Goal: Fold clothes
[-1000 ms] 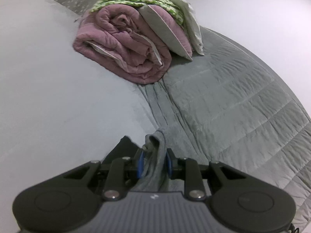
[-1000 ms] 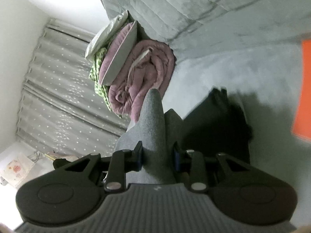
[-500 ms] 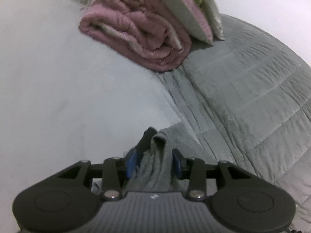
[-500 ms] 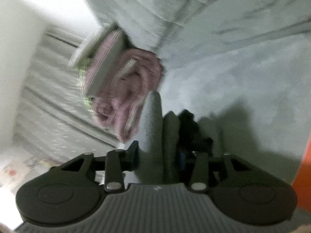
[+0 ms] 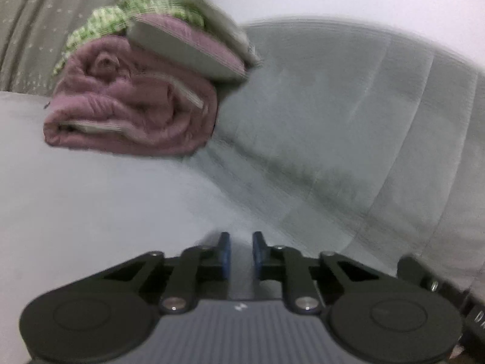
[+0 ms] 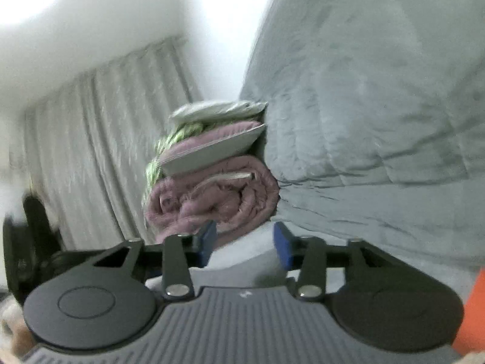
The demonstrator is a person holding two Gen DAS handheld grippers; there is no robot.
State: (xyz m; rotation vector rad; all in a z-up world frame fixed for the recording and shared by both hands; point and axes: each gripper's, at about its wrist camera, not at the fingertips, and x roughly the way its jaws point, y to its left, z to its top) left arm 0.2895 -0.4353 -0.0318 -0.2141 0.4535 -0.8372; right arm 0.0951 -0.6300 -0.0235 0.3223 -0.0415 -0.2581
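Both of our grippers have let go of the grey garment they pinched half a second ago, and it no longer shows in either view, so we cannot tell where it lies or how it looks. Our left gripper [image 5: 241, 250] hangs over the pale grey bed sheet [image 5: 91, 212] with a narrow gap between its blue pads and nothing in it. Our right gripper [image 6: 245, 244] is spread wider, also empty. Ahead sits a rolled mauve blanket [image 5: 133, 112], a pillow [image 5: 185, 45] and green checked cloth [image 5: 121, 15] stacked on it, touching the grey quilt [image 5: 348, 115]. Both views are motion-blurred.
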